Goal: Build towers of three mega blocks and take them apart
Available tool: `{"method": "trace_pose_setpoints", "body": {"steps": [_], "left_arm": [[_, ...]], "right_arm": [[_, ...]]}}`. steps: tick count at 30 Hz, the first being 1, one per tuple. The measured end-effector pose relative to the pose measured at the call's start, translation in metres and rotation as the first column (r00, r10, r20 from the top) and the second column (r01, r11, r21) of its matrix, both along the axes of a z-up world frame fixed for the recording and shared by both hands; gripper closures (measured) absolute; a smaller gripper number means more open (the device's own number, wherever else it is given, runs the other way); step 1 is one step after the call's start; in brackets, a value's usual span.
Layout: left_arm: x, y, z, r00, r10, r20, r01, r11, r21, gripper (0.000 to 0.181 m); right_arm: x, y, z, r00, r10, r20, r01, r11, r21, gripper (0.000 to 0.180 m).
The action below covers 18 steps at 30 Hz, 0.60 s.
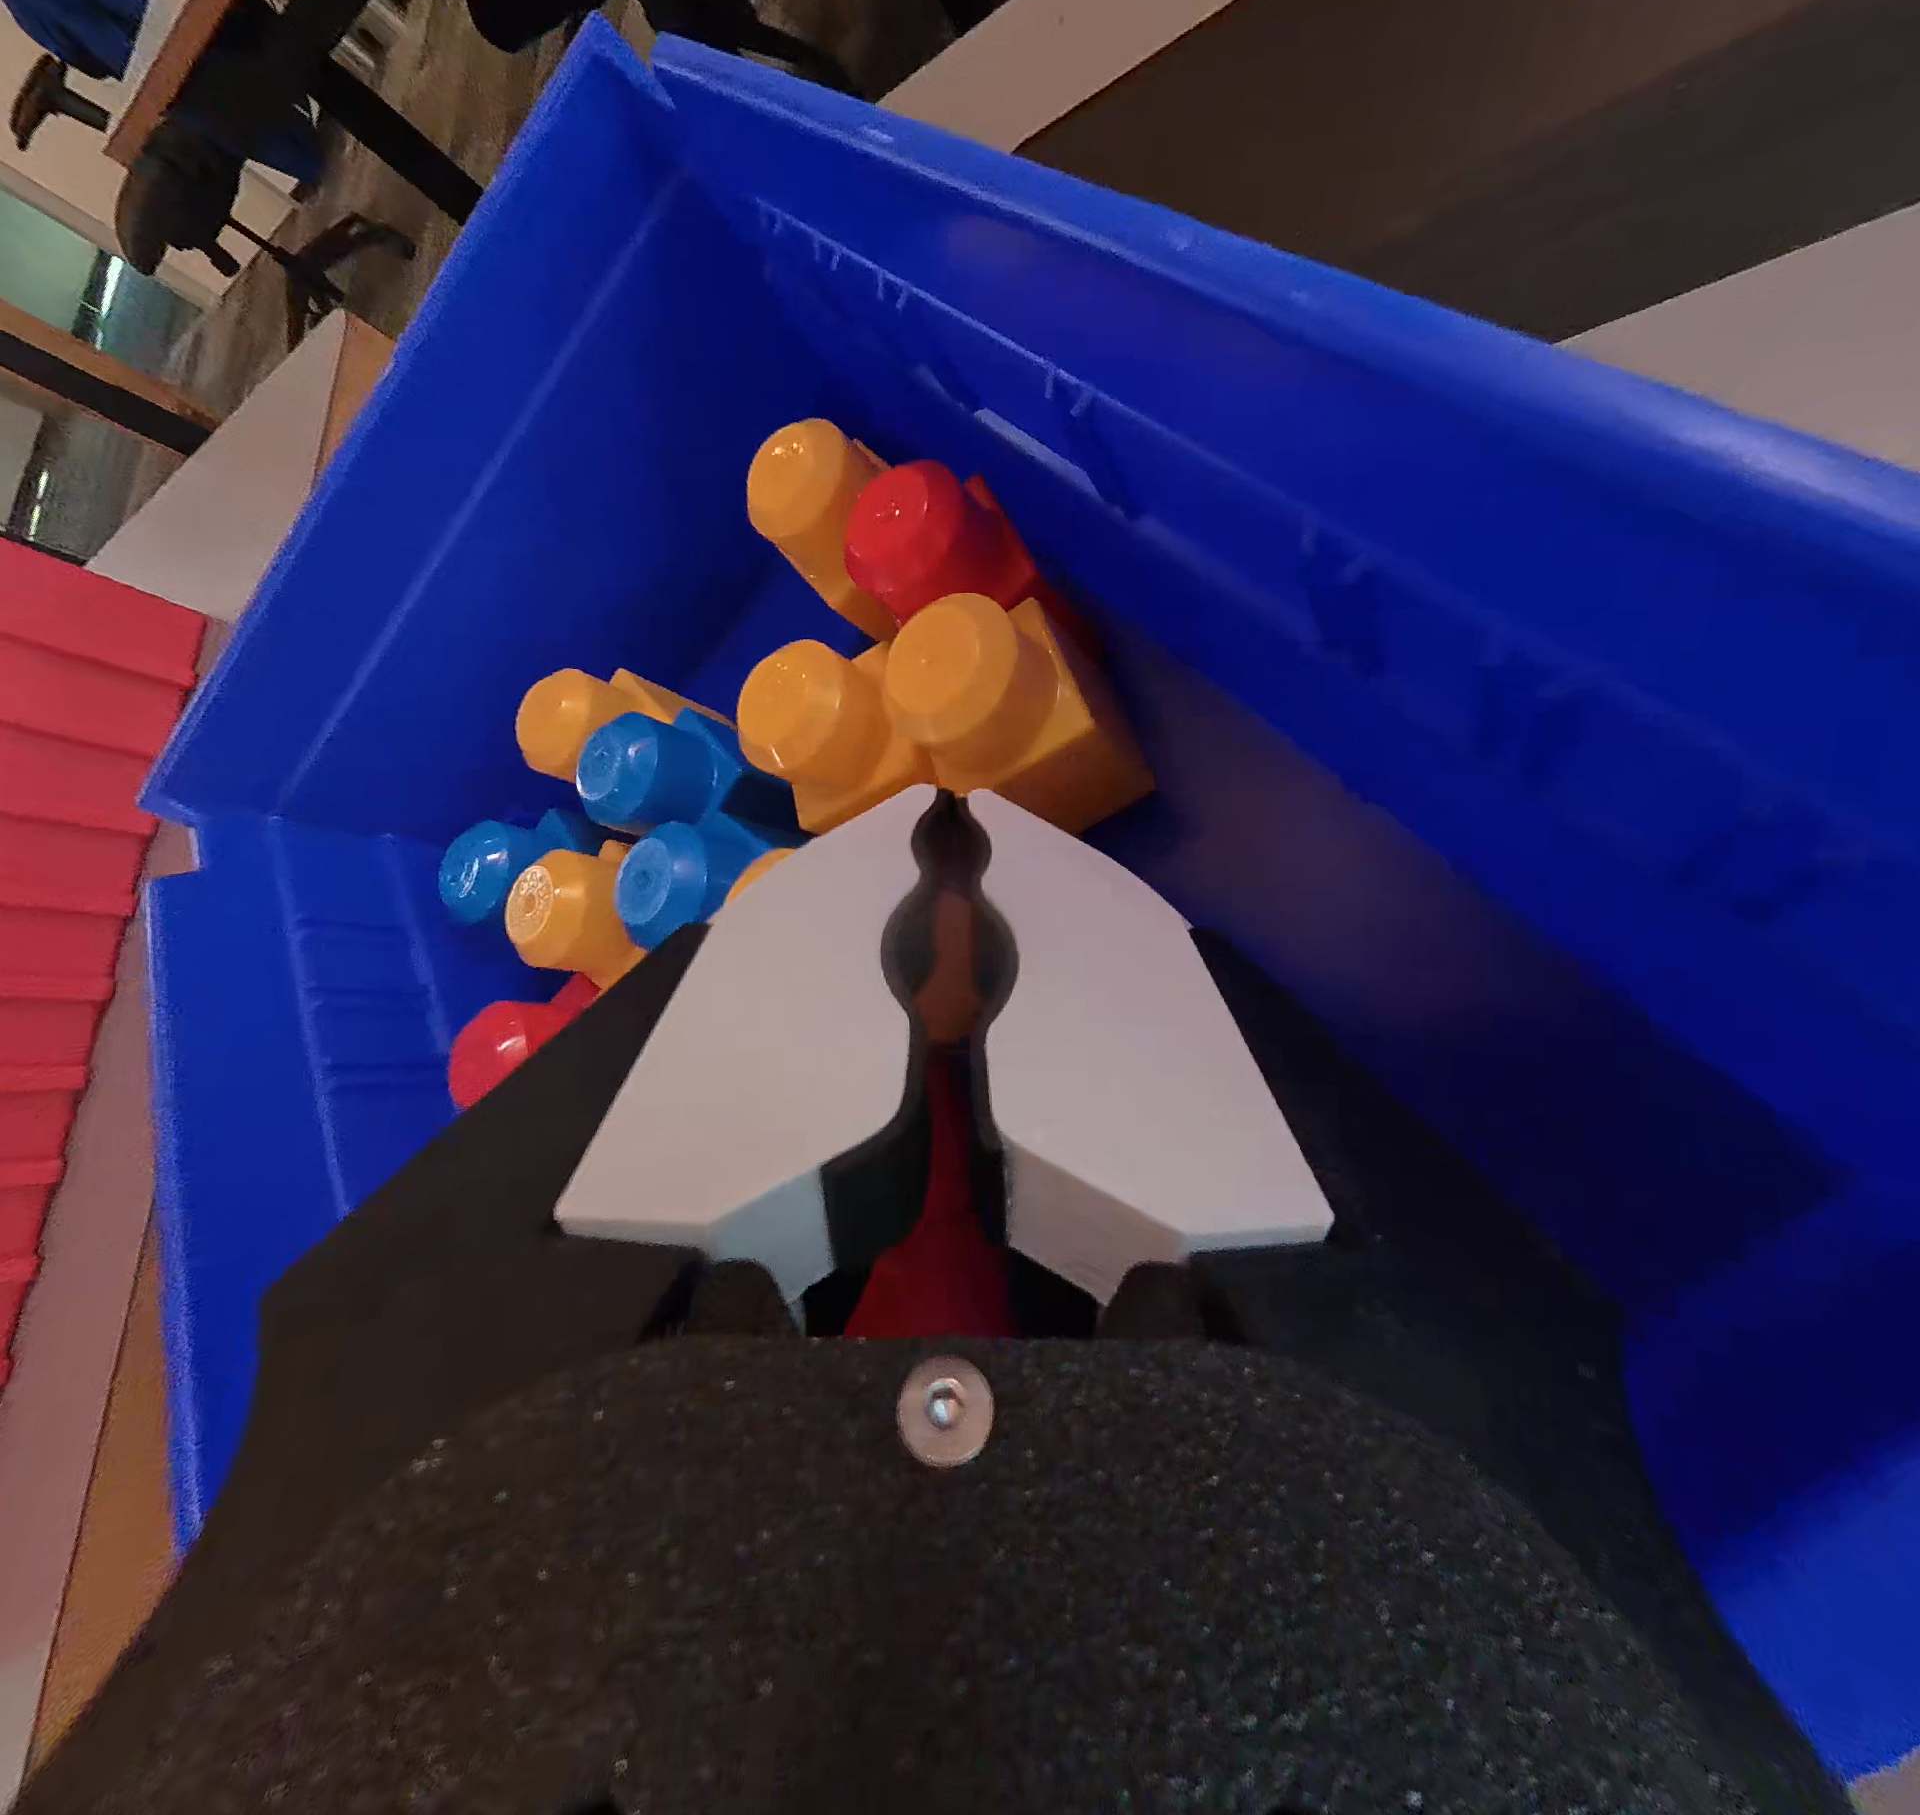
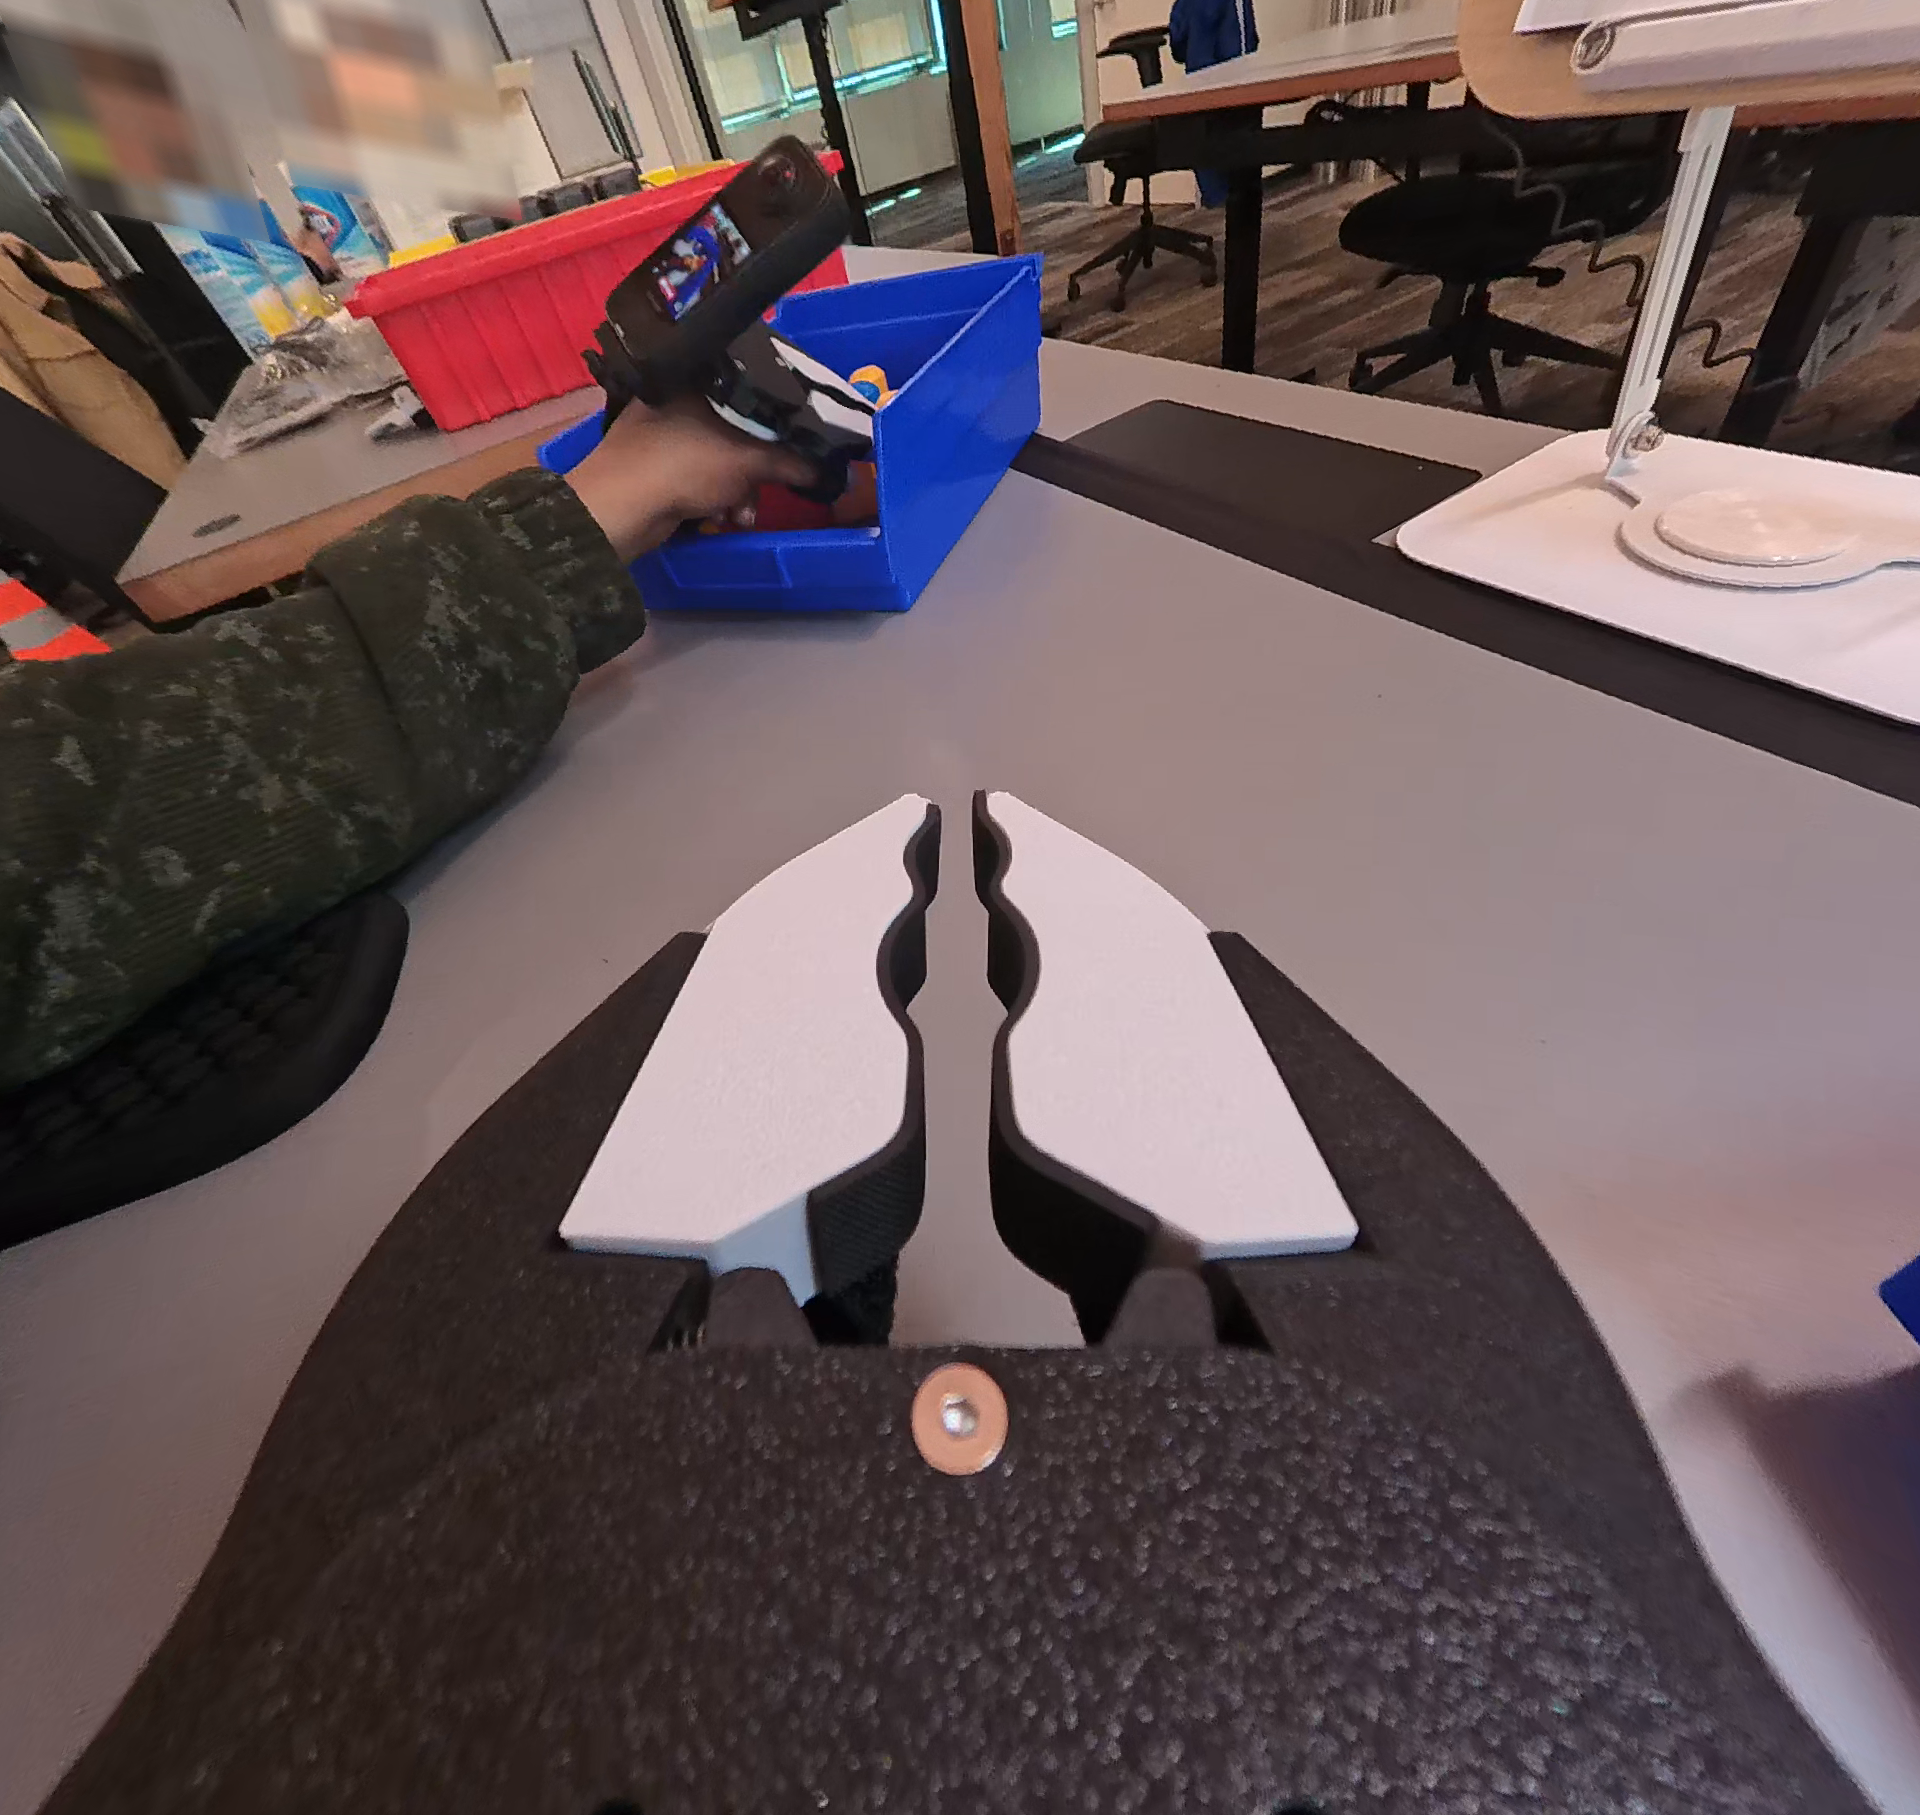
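Our left claw [image 1: 943, 809] sits inside the blue bin [image 1: 1351, 477], fingers pressed together, tips at an orange block [image 1: 997, 695] | our right claw [image 2: 956, 809] hovers over the grey desk [image 2: 1351, 830], nearly closed, holding nothing | beyond we see mega blocks [image 1: 665, 789] piled in the bin | red bin [image 2: 499, 321] behind.
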<state>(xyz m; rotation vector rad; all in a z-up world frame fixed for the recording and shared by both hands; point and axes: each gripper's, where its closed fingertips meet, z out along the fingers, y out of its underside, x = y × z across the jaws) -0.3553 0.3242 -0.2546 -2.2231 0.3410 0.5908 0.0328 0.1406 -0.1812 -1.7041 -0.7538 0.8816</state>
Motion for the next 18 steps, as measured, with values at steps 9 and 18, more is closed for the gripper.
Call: {"method": "trace_pose_setpoints", "body": {"steps": [9,18], "left_arm": [[-0.01,-0.011,0.029,0.987,0.018,0.16,-0.031,0.996,0.08,0.174],[0.009,0.004,0.019,0.974,-0.034,0.225,0.024,0.999,0.047,0.148]], "right_arm": [[0.001,-0.001,-0.001,1.0,0.002,-0.008,-0.002,1.0,-0.011,0.174],[0.001,0.0,-0.004,0.999,0.015,-0.038,-0.017,0.999,-0.052,0.173]]}}
